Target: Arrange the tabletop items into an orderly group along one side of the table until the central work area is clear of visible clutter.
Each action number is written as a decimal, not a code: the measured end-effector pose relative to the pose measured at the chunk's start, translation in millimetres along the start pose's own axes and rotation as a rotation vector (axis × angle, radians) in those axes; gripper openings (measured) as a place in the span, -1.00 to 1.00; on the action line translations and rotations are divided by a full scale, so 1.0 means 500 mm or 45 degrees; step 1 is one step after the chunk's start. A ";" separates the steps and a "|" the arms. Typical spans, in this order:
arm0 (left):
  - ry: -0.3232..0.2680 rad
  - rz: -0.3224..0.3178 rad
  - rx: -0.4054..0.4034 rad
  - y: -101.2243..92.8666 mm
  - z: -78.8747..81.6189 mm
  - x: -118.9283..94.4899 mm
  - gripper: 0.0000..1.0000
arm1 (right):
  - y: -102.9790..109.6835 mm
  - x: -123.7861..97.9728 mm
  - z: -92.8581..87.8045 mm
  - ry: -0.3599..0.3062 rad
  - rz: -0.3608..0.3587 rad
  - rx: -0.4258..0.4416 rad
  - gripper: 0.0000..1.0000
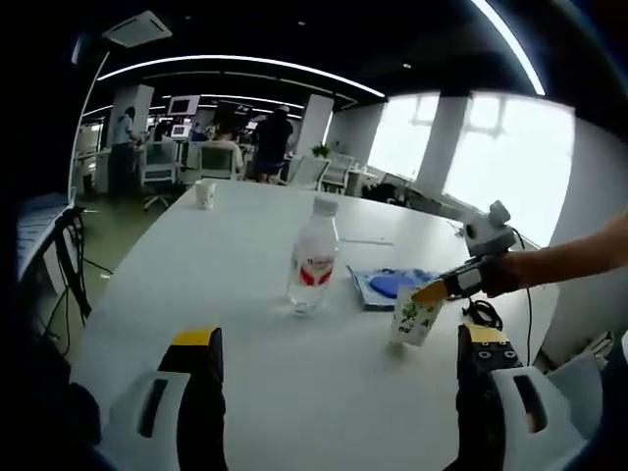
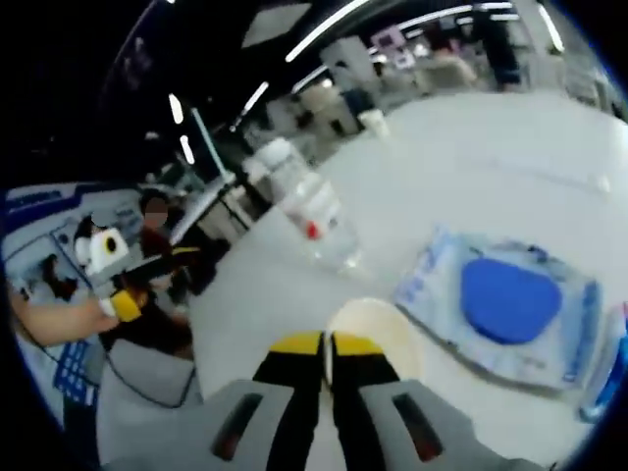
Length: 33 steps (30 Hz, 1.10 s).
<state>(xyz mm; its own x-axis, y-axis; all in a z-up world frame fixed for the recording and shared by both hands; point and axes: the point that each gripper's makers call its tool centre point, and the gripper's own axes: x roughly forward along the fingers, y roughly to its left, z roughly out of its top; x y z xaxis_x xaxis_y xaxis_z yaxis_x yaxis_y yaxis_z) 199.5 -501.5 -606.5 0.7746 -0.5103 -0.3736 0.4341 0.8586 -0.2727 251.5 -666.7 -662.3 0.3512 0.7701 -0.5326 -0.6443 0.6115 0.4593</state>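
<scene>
Here the right claw (image 2: 327, 355) pinches the paper cup's (image 2: 368, 334) rim; left claw (image 1: 339, 348) gapes empty.

Light: daylight is admitted by blown-out windows (image 1: 510, 167); ceiling strips (image 1: 235, 63) are lit.
Tabletop (image 1: 245, 294): evenly bright, with only faint shadows cast.
Blur: the right gripper view is smeared throughout; the left gripper view is sharper.
Edges: straight lines are bent by fisheye distortion.

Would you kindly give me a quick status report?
Right gripper shut on paper cup rim. Left gripper open, empty. Water bottle and blue packet mid-table.
</scene>
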 end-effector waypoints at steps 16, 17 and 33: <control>-0.017 0.028 -0.065 0.013 -0.014 -0.015 1.00 | 0.053 0.032 0.061 0.035 0.172 -0.845 -1.00; -0.024 0.034 -0.085 0.015 -0.012 -0.014 1.00 | 0.060 0.039 0.068 0.019 0.201 -0.869 -1.00; -0.027 0.041 -0.124 0.029 -0.027 -0.005 1.00 | 0.007 0.105 0.113 0.056 0.208 -1.130 -1.00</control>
<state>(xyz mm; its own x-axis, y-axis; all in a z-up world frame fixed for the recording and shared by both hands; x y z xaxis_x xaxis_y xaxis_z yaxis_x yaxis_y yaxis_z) 197.6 -488.4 -621.5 0.7975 -0.4806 -0.3646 0.3629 0.8650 -0.3465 306.1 -613.9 -648.3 0.1950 0.8161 -0.5440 -0.9775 0.1163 -0.1760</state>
